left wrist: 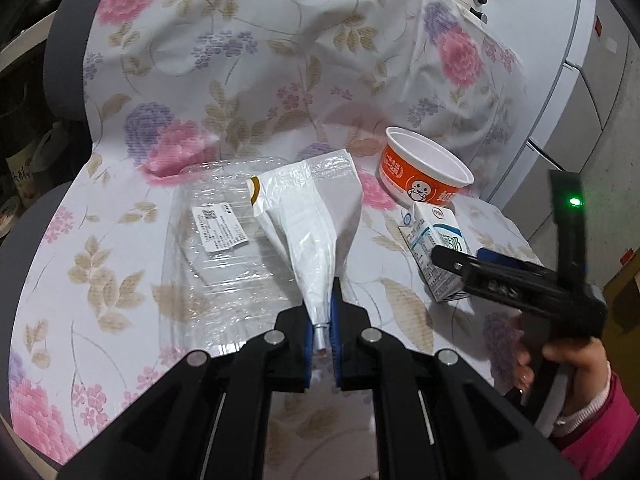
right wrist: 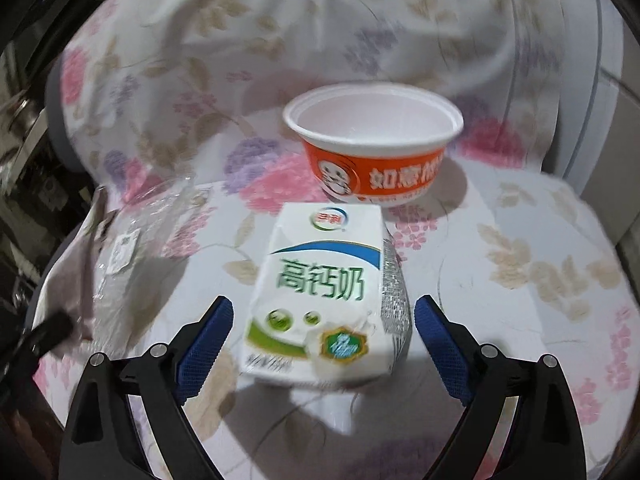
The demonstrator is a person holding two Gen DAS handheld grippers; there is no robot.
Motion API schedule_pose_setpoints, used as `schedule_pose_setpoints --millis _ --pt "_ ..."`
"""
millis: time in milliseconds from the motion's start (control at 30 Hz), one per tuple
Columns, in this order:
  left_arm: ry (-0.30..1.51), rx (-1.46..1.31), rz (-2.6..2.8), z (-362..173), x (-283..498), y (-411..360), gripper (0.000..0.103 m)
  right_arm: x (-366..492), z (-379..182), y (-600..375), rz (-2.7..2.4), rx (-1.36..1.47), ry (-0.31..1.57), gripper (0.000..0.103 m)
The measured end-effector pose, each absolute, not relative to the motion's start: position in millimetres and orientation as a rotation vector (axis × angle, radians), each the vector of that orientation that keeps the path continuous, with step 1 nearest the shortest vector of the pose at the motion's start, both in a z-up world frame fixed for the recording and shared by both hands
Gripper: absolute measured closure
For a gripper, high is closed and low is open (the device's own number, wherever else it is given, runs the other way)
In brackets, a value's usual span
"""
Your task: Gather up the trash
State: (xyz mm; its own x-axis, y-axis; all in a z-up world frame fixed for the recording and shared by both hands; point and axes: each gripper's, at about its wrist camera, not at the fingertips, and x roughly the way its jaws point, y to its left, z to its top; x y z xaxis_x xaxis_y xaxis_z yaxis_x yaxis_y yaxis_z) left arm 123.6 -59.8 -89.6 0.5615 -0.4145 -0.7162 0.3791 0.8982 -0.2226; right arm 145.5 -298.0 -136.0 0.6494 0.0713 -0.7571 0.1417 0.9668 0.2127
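My left gripper point(left wrist: 323, 312) is shut on the corner of a white plastic bag point(left wrist: 308, 216), which hangs over a clear plastic tray point(left wrist: 224, 248) with a white label. A white milk carton point(left wrist: 436, 248) lies to the right, and an orange and white bowl point(left wrist: 424, 172) stands behind it. My right gripper point(left wrist: 460, 262) reaches over the carton in the left wrist view. In the right wrist view the right gripper point(right wrist: 324, 316) is open, with the carton point(right wrist: 324, 292) between its blue fingers point(right wrist: 208, 332). The bowl point(right wrist: 372, 144) is empty behind it. The clear tray point(right wrist: 132, 248) lies at left.
Everything lies on a chair seat covered with a flowered cloth point(left wrist: 200, 80). A white cabinet with drawers point(left wrist: 580, 92) stands at the right. Dark clutter point(left wrist: 20, 160) fills the left side.
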Motion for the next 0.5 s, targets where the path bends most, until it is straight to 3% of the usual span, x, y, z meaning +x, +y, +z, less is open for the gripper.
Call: schedule_pose_setpoints --millis 133,200,500 --pt "0.865 -0.038 -0.467 -93.3 126.0 -62.0 0.097 152.7 -145.3 -301.8 -0.016 0.292 0.895 0.013" --pt "0.869 -0.035 -0.463 -95.4 127.3 -63.3 0.097 152.9 -145.3 -300.7 -0.008 0.285 0.888 0.019" --pt "0.853 0.0 -0.447 -88.9 118.3 -74.0 0.097 121.1 -111.6 -291.6 -0.015 0.157 0.76 0.02"
